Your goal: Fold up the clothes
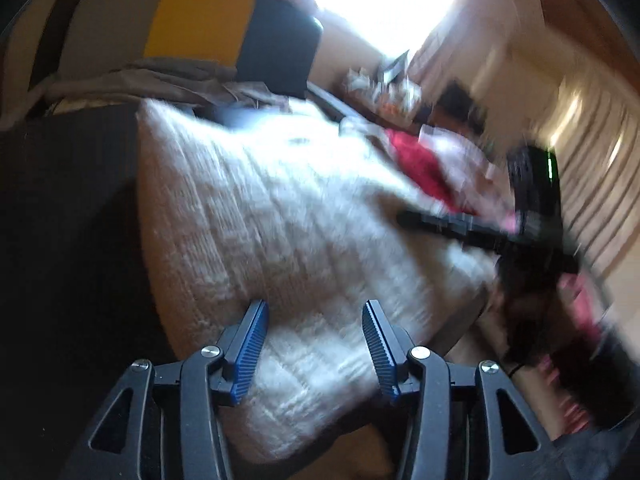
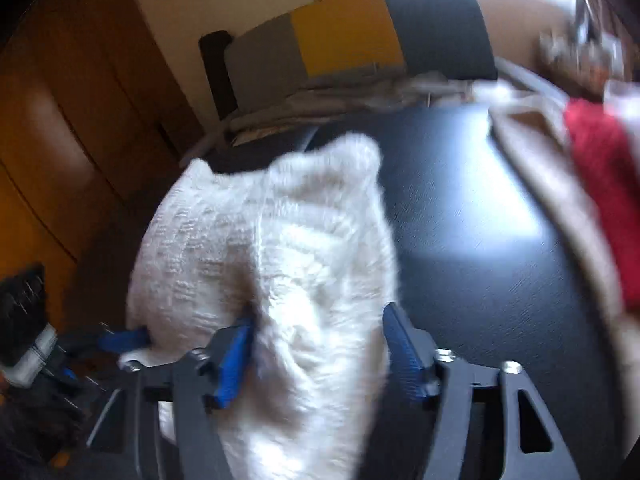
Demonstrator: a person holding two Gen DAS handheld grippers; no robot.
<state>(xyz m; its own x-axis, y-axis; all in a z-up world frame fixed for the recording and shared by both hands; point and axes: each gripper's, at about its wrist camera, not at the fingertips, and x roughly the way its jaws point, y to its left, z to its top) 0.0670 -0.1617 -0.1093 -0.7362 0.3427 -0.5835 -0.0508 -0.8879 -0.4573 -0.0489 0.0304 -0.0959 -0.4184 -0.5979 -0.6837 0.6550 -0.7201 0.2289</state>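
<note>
A white knitted garment (image 1: 288, 216) lies over the dark table (image 1: 68, 200). My left gripper (image 1: 314, 312) is open just above its near edge, with nothing between the blue pads. In the right wrist view the same white garment (image 2: 280, 248) bunches up between the fingers of my right gripper (image 2: 320, 320). The jaws stand wide apart with cloth filling the gap, so a grip cannot be judged. The other gripper (image 1: 472, 228) shows as a dark blurred shape at the garment's right side. Both views are motion blurred.
A red cloth (image 2: 600, 184) and other clothes (image 1: 452, 160) lie on the table's far side. A grey, yellow and dark blue cushion (image 1: 200, 24) stands behind folded grey fabric (image 1: 160, 80). Wooden cupboard doors (image 2: 60, 120) are to the left.
</note>
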